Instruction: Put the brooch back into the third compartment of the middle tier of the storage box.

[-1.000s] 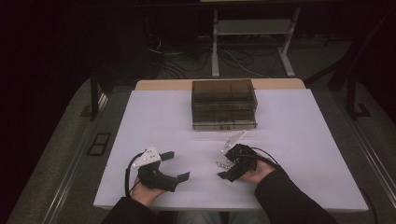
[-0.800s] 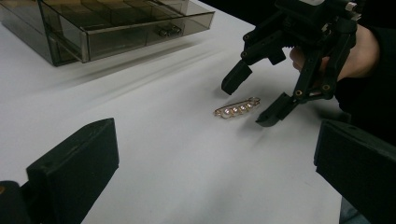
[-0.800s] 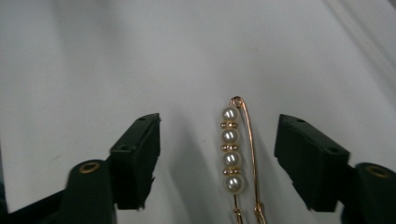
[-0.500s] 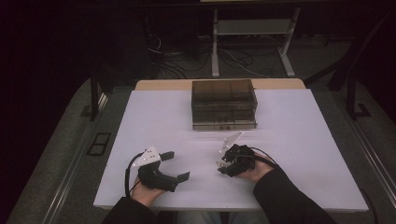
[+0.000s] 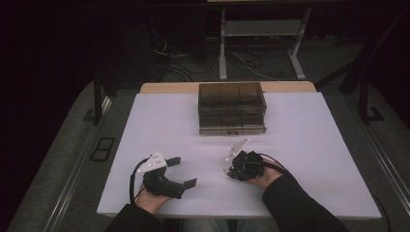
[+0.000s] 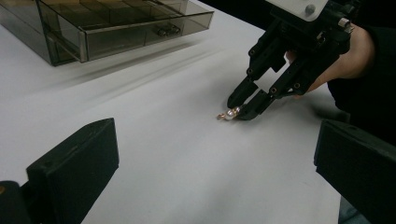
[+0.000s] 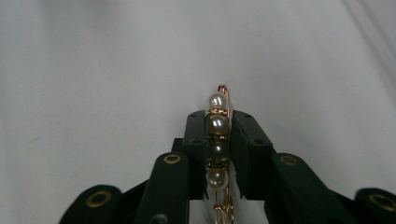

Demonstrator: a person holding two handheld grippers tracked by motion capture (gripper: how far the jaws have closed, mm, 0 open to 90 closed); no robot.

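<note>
White matte tabletop (image 5: 309, 145), flat and rectangular, carries everything. Ahead of both hand-held grippers, toward the far edge, sits a smoky translucent plastic drawer box (image 5: 232, 108), boxy, with divided compartments on top and one drawer pulled partly out toward the person.

Left hand-held gripper (image 5: 183, 172): black hard plastic, blocky square-ended jaws standing wide apart with nothing between them, a grey three-cornered plate on top, a black cable looping off behind. It rests low over the tabletop, near the front edge.

Right hand-held gripper (image 6: 243, 103): same black plastic with visible brass-coloured pivot pins, tips tilted down onto the tabletop. Its jaws have just been closing and now sit clamped on a pearl hair clip (image 7: 217, 135).

The clip is thin gold-coloured metal wire with a row of round glossy white pearls along it. It lies lengthwise between the right jaw pads, the middle pearls pinched, one pearl and a small wire loop sticking out past the tips, down at the tabletop surface. It is well short of the drawer box.
</note>
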